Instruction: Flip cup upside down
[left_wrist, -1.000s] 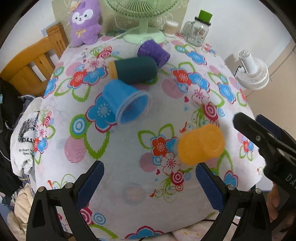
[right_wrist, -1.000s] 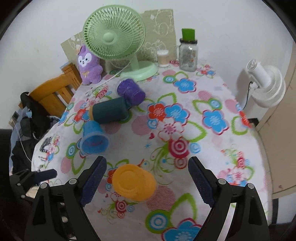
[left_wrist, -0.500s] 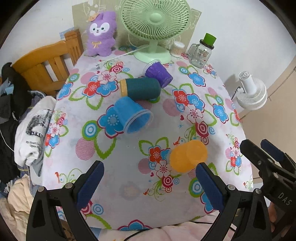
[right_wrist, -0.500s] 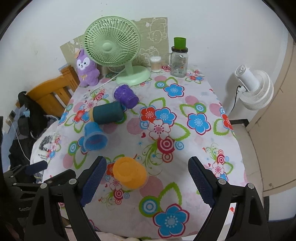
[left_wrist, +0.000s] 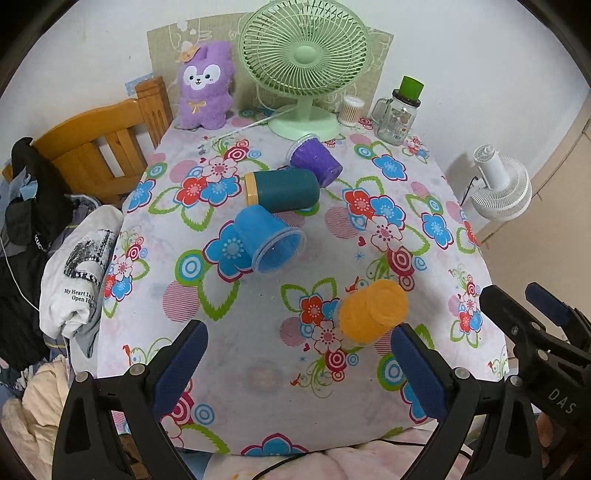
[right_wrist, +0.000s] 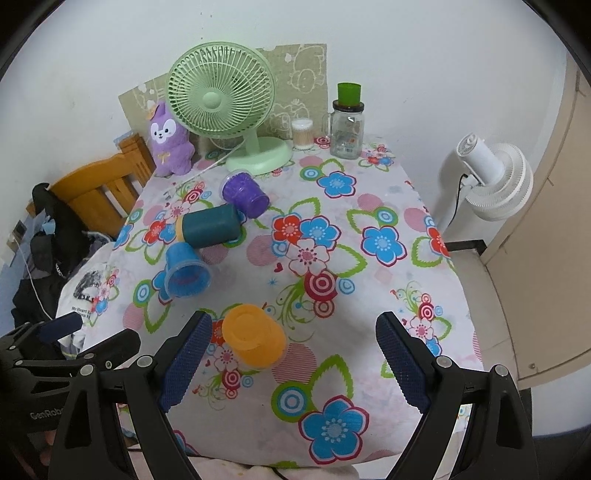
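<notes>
An orange cup (left_wrist: 373, 310) stands upside down near the front of the flowered table; it also shows in the right wrist view (right_wrist: 255, 336). A blue cup (left_wrist: 269, 240) (right_wrist: 184, 271), a dark teal cup (left_wrist: 282, 187) (right_wrist: 208, 226) and a purple cup (left_wrist: 316, 160) (right_wrist: 245, 192) lie on their sides farther back. My left gripper (left_wrist: 299, 365) is open and empty, held above the table's front edge. My right gripper (right_wrist: 295, 360) is open and empty, just behind the orange cup.
A green desk fan (right_wrist: 225, 107), a purple plush toy (right_wrist: 168, 144), a glass jar with a green lid (right_wrist: 347, 125) and a small cotton-swab tub (right_wrist: 302, 133) stand at the back. A wooden chair (left_wrist: 99, 147) with clothes is at the left, a white fan (right_wrist: 495, 177) at the right.
Both grippers have pulled back and up from the table, so more of it shows. The cups have not moved.
</notes>
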